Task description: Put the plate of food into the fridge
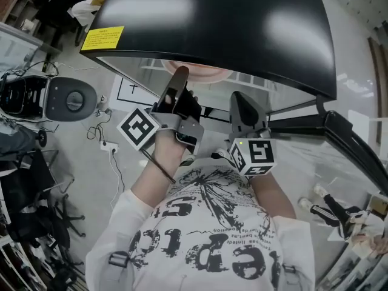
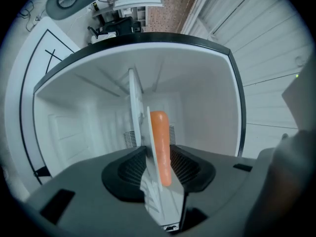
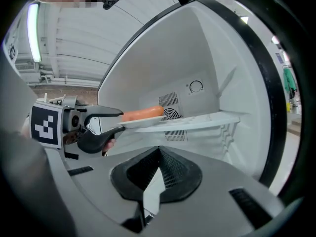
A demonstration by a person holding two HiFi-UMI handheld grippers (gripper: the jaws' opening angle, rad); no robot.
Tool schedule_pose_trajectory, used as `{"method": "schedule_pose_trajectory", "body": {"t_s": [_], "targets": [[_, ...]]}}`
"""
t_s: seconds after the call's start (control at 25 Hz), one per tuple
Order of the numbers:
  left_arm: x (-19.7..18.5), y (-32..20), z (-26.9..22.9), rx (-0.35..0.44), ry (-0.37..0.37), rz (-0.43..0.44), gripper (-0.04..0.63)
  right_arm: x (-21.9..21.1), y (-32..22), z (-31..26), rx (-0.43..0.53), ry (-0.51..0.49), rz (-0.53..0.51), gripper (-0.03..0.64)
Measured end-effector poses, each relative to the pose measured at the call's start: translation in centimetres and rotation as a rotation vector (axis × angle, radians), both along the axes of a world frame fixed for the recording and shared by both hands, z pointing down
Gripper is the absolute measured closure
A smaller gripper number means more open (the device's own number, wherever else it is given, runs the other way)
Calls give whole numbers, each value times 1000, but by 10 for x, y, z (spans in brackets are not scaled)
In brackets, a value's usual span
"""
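Observation:
A white plate [image 3: 148, 124] bearing an orange sausage [image 3: 142, 113] lies on the white shelf [image 3: 212, 120] inside the open fridge [image 1: 212, 23]. My left gripper [image 3: 111, 122] is open. Its jaws stand above and below the plate's near rim, and the upper one is clear of it. In the left gripper view the plate [image 2: 160, 201] appears edge-on between the spread pads, with the sausage [image 2: 160, 144] beside it. From the head view, the left gripper [image 1: 179, 80] reaches in under the fridge's black top. My right gripper [image 3: 158, 152] is shut and empty, hanging back just outside [image 1: 241, 105].
The fridge's white walls close in on both sides of the shelf, and a vent grille [image 3: 170, 113] sits on the back wall. Its dark door [image 1: 357, 144] stands open at the right. On the floor to the left are a grey round device [image 1: 73, 99] and cables with a power strip [image 1: 108, 145].

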State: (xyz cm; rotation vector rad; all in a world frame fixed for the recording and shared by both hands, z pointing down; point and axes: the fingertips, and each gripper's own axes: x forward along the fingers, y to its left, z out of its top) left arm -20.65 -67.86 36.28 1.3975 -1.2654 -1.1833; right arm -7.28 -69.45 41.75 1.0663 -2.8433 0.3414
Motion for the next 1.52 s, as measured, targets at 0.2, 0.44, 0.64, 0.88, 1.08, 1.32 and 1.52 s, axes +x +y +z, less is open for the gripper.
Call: {"method": "schedule_pose_trajectory", "body": {"t_s": [0.2, 0.44, 0.64, 0.88, 1.08, 1.32, 1.52], "targets": [[-3, 2, -4, 16, 17, 5, 430, -10, 7, -5, 7, -9, -25, 617], [4, 1, 15, -22, 61, 44, 353, -12, 13, -2, 14, 26, -31, 617], [6, 6, 9, 20, -25, 91, 344, -14, 13, -5, 26, 31, -20, 617], [1, 15, 9, 21, -143, 111, 345, -20, 17, -10, 39, 32, 0, 617], [2, 33, 6, 3, -308, 136, 370, -24, 23, -19, 59, 24, 23, 617], [-11, 49, 14, -12, -611, 140, 588, -32, 33, -29, 69, 2, 61, 617], [-19, 54, 32, -43, -610, 189, 588, -33, 38, -34, 91, 8, 100, 617]]}}
